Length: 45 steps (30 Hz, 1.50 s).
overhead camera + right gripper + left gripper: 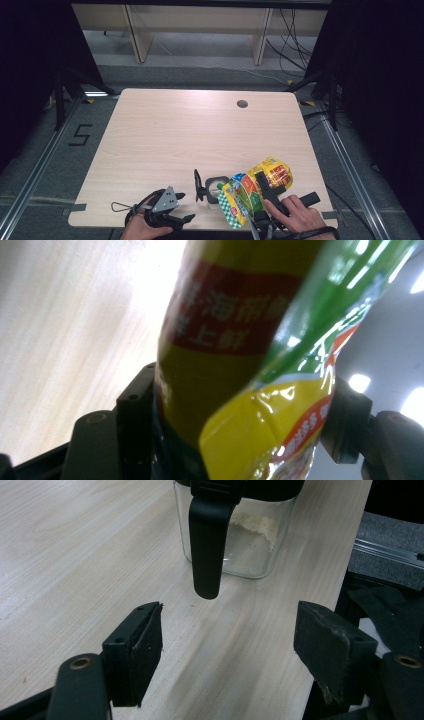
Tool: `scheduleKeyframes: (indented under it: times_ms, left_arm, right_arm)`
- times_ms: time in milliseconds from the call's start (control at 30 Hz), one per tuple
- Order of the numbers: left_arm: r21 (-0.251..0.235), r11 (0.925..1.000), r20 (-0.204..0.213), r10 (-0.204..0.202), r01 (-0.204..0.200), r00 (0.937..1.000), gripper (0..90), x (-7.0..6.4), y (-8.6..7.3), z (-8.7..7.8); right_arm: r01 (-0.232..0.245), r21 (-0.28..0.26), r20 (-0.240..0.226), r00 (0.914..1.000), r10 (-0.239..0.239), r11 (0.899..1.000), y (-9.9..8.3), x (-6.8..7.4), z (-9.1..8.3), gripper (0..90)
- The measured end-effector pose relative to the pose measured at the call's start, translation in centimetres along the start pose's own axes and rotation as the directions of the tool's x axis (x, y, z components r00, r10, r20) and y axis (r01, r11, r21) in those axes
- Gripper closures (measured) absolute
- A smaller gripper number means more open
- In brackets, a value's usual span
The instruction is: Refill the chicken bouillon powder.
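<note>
A: The right gripper (264, 196) is clamping its 2 jaws onto the yellow-and-green snack bag (252, 190), 1 pad on each side, and is holding it tilted above the near right part of the table (200, 125). The left gripper (184, 207) is standing wide open with nothing between its pads.

B: And the glass jar (216, 189)?

A: It is sitting on the table near the front edge, just left of the bag, with its black lid (198, 185) flipped up beside the mouth.

B: What is worrying you?

A: The bag is looking soft and crinkled, so it may be slipping or folding in the grip while tipping, sending contents past the small mouth. Also, nothing is steadying the jar; a nudge from the bag could be sliding it toward the edge.

B: Are the views adding different things?

A: Yes. The left gripper view is showing pale powder clinging inside the jar (250, 535) and the lid's latch (207, 545) hanging down in front of the open jaws. The right gripper view is showing the bag (240, 365) squeezed tightly between the pads. The high view is giving the layout: the jar close to the edge, the bag beside it.
</note>
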<state>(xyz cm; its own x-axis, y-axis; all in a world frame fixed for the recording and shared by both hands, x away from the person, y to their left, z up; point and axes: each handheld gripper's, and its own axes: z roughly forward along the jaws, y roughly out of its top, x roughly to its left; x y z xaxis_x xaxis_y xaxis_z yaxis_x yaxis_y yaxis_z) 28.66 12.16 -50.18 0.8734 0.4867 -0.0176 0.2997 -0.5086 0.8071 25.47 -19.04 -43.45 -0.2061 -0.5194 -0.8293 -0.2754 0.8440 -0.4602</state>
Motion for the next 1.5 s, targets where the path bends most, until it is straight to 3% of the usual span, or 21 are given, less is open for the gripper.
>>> scheduleKeyframes:
  times_ms: [67,133,233,400,433,600,633,800,833,867,900,933,1000,1100,1200,1267,1333,1433,1500]
  left_arm:
    - [0.000,1.0000,-0.006,0.000,0.000,1.0000,27.3,-0.03,0.00,0.01]
    - [-0.001,1.0000,-0.006,-0.004,0.004,1.0000,27.3,-0.06,0.00,0.03]
    - [0.000,1.0000,-0.006,-0.004,0.004,1.0000,27.3,-0.06,-0.01,0.03]
    - [0.011,0.9999,-0.009,0.010,-0.010,0.9999,27.3,0.11,0.00,-0.02]
    - [0.012,0.9999,-0.008,0.007,-0.007,0.9999,27.3,0.10,0.01,-0.01]
    - [-0.013,0.9999,-0.004,0.008,-0.008,1.0000,27.3,-0.05,-0.01,0.07]
    - [0.016,0.9998,0.010,0.010,-0.010,0.9999,27.3,0.06,0.07,-0.14]
    - [0.012,0.9999,-0.009,0.006,-0.006,0.9999,27.3,-0.07,-0.02,-0.01]
    - [-0.010,0.9997,0.001,-0.020,0.020,0.9998,27.3,-0.30,-0.03,0.21]
    - [-0.010,0.9997,0.001,-0.020,0.020,0.9998,27.3,-0.30,-0.03,0.21]
    - [0.004,1.0000,-0.005,0.001,-0.001,1.0000,27.3,-0.18,0.01,0.13]
    - [0.013,0.9997,-0.008,0.022,-0.022,0.9997,27.3,-0.15,0.07,0.02]
    - [-0.002,1.0000,-0.008,0.004,-0.004,1.0000,27.3,-0.37,0.02,0.09]
    - [0.010,0.9997,-0.011,0.020,-0.020,0.9997,27.3,-0.16,0.07,0.03]
    - [0.001,1.0000,-0.014,0.007,-0.007,0.9999,27.3,-0.31,0.06,0.09]
    - [-0.001,1.0000,-0.010,0.009,-0.009,0.9999,27.3,-0.28,0.06,0.07]
    - [0.009,0.9999,-0.002,0.012,-0.012,0.9999,27.3,-0.25,0.12,-0.04]
    - [-0.005,1.0000,-0.005,0.003,-0.003,1.0000,27.3,-0.38,0.09,0.10]
    - [-0.003,1.0000,-0.004,-0.002,0.002,1.0000,27.3,-0.40,0.12,0.16]
  right_arm:
    - [0.004,0.010,-0.001,1.0000,-0.004,1.000,0.00,0.09,-0.05,32.6]
    - [-0.024,0.035,-0.003,0.9997,0.025,0.999,-0.07,0.26,-0.28,32.6]
    - [-0.008,0.042,-0.004,1.0000,0.008,0.999,-0.17,0.06,-0.35,32.6]
    - [-0.020,0.032,-0.013,0.9997,0.020,0.999,0.00,0.36,-0.26,32.6]
    - [0.003,0.032,-0.008,1.0000,-0.002,0.999,0.01,0.24,-0.22,32.6]
    - [-0.003,0.033,-0.011,0.9999,0.004,0.999,0.00,0.13,-0.20,32.6]
    - [0.004,0.025,0.002,1.0000,-0.004,1.000,-0.05,0.27,-0.04,32.6]
    - [-0.015,0.021,-0.014,0.9998,0.015,1.000,0.20,0.39,-0.02,32.6]
    - [0.012,0.022,-0.012,0.9999,-0.011,1.000,0.33,0.30,0.08,32.6]
    - [0.012,0.022,-0.012,0.9999,-0.011,1.000,0.33,0.30,0.08,32.6]
    - [-0.005,0.024,-0.018,0.9998,0.005,1.000,0.42,0.46,0.12,32.6]
    - [0.009,0.019,-0.014,0.9999,-0.009,1.000,0.49,0.45,0.22,32.6]
    - [0.011,0.019,-0.016,0.9998,-0.010,1.000,0.48,0.41,0.22,32.6]
    - [0.018,0.022,-0.014,0.9997,-0.018,1.000,0.52,0.17,0.14,32.6]
    - [0.021,0.019,-0.011,0.9997,-0.021,1.000,0.56,0.10,0.12,32.7]
    - [-0.004,0.013,-0.018,0.9998,0.004,1.000,0.62,0.12,0.20,32.6]
    - [0.022,0.019,-0.019,0.9996,-0.022,1.000,0.58,-0.01,0.26,32.7]
    - [0.012,0.028,-0.026,0.9996,-0.011,1.000,0.47,0.22,0.37,32.6]
    - [-0.043,0.044,-0.046,0.9979,0.045,0.998,0.47,0.55,0.27,32.7]
